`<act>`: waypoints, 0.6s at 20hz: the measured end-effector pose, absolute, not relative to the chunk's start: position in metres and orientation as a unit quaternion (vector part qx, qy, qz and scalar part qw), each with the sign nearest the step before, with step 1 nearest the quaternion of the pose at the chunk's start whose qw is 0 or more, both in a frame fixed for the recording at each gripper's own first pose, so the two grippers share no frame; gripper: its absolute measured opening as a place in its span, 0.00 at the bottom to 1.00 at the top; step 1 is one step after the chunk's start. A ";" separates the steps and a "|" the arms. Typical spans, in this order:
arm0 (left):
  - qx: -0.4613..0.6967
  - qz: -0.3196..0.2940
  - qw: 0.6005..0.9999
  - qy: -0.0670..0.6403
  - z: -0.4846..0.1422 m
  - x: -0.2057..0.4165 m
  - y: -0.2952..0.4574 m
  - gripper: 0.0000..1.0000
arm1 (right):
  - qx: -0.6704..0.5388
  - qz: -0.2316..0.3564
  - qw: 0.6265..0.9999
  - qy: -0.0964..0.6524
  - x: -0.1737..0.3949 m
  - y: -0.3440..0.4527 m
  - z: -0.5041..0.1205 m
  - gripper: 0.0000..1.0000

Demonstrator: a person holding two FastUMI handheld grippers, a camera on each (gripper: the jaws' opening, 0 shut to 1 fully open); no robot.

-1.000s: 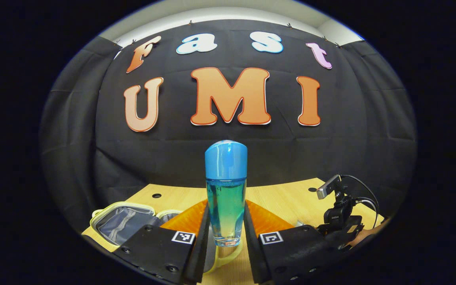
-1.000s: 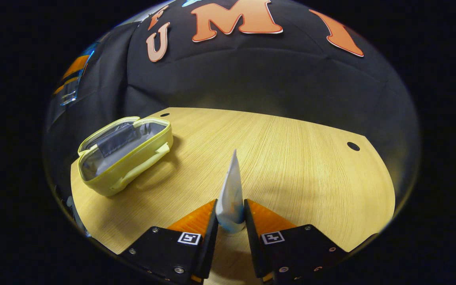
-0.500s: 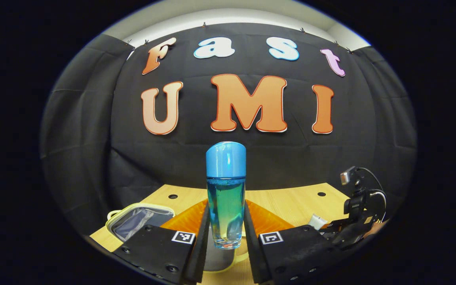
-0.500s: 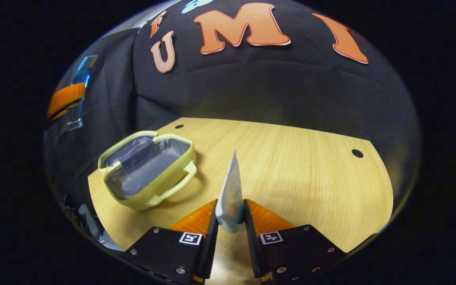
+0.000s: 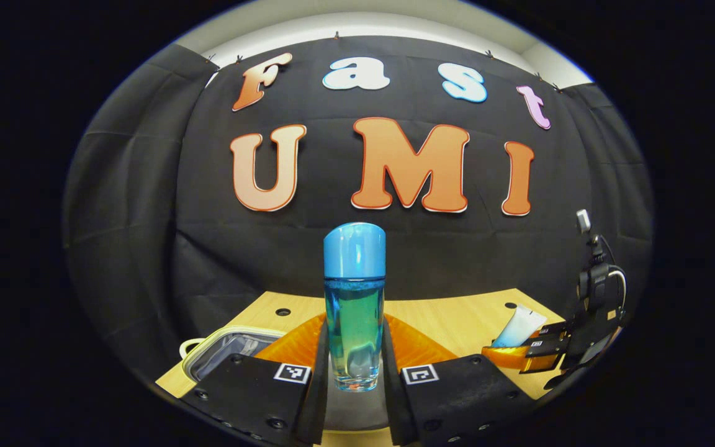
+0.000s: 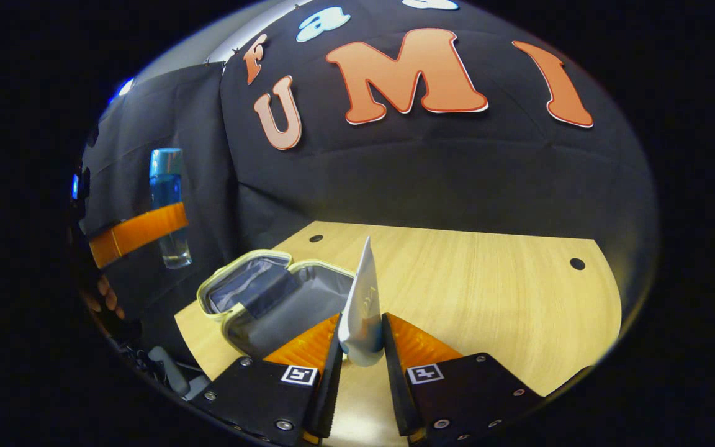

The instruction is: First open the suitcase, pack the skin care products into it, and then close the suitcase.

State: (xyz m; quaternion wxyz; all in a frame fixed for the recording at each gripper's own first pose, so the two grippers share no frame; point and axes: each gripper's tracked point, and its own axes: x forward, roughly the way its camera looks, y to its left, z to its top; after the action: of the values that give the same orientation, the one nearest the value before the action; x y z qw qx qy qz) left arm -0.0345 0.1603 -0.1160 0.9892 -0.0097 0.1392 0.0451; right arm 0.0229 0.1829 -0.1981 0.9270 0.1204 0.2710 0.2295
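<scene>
The pale wooden bench [image 6: 457, 285] carries the open yellow soft suitcase with grey lining [image 6: 270, 298], which has slid nearer to my right tongs [image 6: 360, 347] than a moment ago; nothing lies in it that I can see. My left tongs [image 5: 354, 366] stay clamped on the upright clear bottle of blue-green liquid with a blue cap [image 5: 354, 304], held above the suitcase. My right tongs pinch the white squeeze tube [image 6: 362, 304], now raised just right of the case.
</scene>
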 end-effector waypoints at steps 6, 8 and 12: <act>-0.023 0.019 0.981 0.190 -0.158 -0.028 0.215 0.39 | 0.136 0.237 0.920 0.281 0.023 0.239 -0.181 0.39; -0.031 0.008 0.976 0.216 -0.180 -0.025 0.227 0.39 | 0.141 0.235 0.916 0.294 0.022 0.259 -0.187 0.39; -0.042 -0.023 0.963 0.265 -0.223 -0.019 0.240 0.39 | 0.148 0.218 0.911 0.317 0.020 0.288 -0.198 0.39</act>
State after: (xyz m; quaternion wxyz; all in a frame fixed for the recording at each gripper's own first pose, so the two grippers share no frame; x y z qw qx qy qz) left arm -0.0189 0.2403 -0.2232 0.9631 -0.0425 0.2648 -0.0232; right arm 0.0203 0.2881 -0.1981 0.9111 0.1480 0.3168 0.2182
